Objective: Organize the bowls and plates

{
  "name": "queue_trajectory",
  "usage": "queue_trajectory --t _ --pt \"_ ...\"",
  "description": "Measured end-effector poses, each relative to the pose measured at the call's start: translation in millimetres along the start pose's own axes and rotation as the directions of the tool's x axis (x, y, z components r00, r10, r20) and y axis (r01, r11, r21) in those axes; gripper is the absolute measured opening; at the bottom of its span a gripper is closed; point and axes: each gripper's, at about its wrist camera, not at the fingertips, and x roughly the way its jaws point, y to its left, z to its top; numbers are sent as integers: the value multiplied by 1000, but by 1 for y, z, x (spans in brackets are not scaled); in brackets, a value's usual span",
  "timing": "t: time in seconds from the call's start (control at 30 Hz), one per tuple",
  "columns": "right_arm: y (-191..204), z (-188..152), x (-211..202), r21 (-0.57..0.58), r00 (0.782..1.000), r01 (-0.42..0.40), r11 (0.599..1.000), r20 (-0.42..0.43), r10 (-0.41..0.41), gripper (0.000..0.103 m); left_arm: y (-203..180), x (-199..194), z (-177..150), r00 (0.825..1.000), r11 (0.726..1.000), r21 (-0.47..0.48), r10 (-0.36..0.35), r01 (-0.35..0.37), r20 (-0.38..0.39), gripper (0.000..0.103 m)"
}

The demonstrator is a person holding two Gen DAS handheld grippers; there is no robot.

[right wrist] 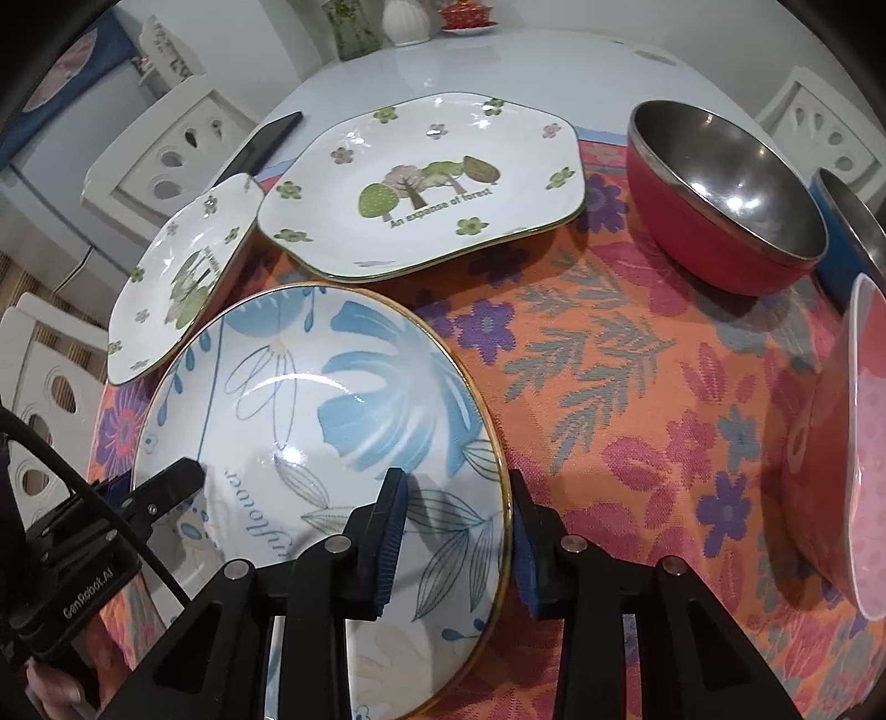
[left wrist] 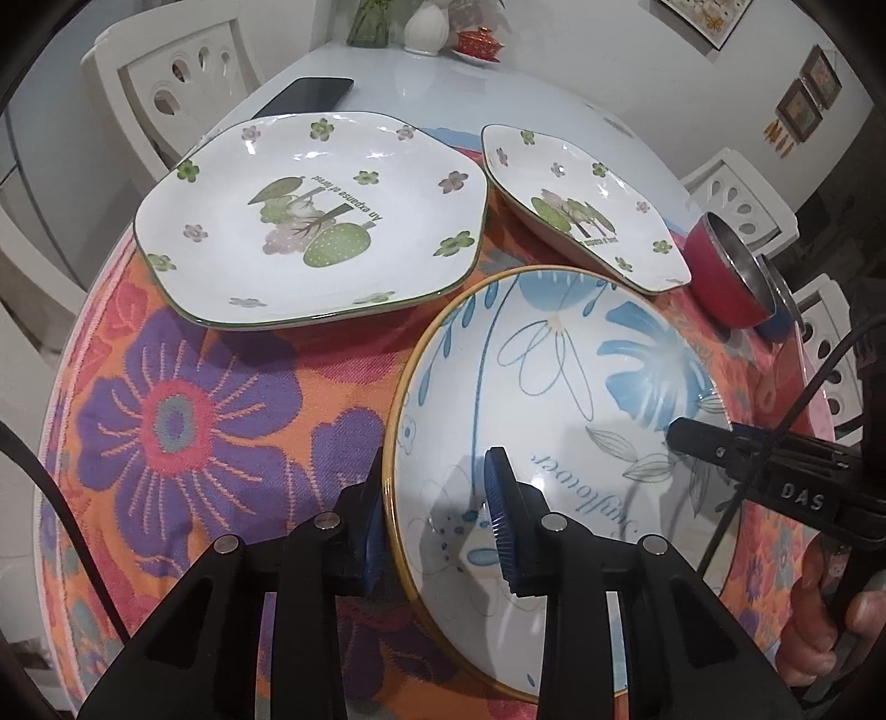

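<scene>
A round blue-flowered plate (left wrist: 554,387) with a gold rim lies on the flowered cloth; it also shows in the right wrist view (right wrist: 332,399). My left gripper (left wrist: 437,520) straddles its left rim, one finger inside and one outside, jaws apart with a visible gap. My right gripper (right wrist: 459,543) straddles its right rim the same way. Two white plates with green trees sit behind it: one (left wrist: 310,221) on the left and one (left wrist: 581,205) on the right in the left wrist view.
A red steel-lined bowl (right wrist: 731,194) stands at the right, a blue one (right wrist: 847,221) beside it, and a pink bowl (right wrist: 853,443) at the right edge. A black phone (left wrist: 304,94), a white vase (left wrist: 423,25) and white chairs (left wrist: 166,72) are around the table.
</scene>
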Motion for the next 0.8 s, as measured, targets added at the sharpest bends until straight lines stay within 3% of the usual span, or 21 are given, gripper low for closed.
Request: queue_trajectory --t 0.37,0.8 --pt "21 -40 -39 23 999 -44 999 -7 45 35 6 -50 -21 1000 999 -26 21 -21 18 29" --pt "59 -116 -49 -21 992 -71 997 -102 68 35 27 -90 -97 995 992 -88 89 -92 -44 29"
